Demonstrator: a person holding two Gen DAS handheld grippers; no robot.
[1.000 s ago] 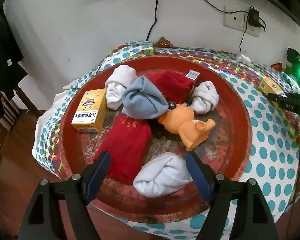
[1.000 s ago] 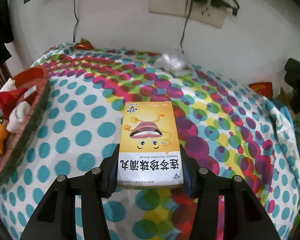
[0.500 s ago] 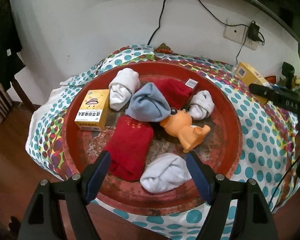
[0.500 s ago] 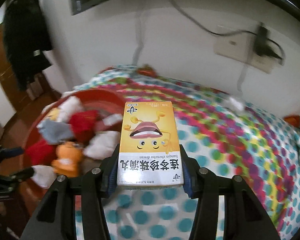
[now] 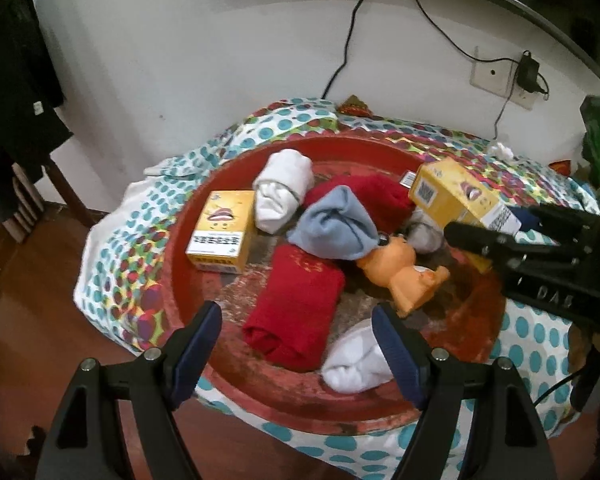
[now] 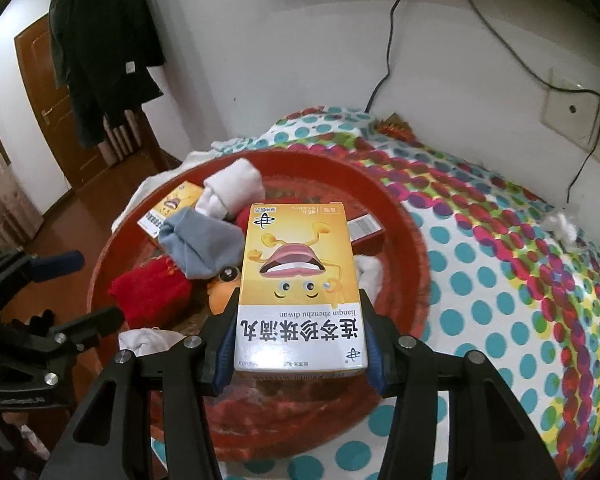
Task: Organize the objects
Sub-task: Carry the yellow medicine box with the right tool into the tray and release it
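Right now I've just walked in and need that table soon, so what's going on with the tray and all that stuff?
A person is tidying things into the round red tray. The right gripper is shut on a yellow medicine box, held above the tray. The left gripper hangs open and empty over the tray's near edge. Already in the tray: another yellow box, rolled white, grey and red socks, and an orange toy.

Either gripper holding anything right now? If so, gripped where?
Right gripper holds the yellow medicine box, pads clamped on its two long side edges near the white end. Left gripper is open, holding nothing.
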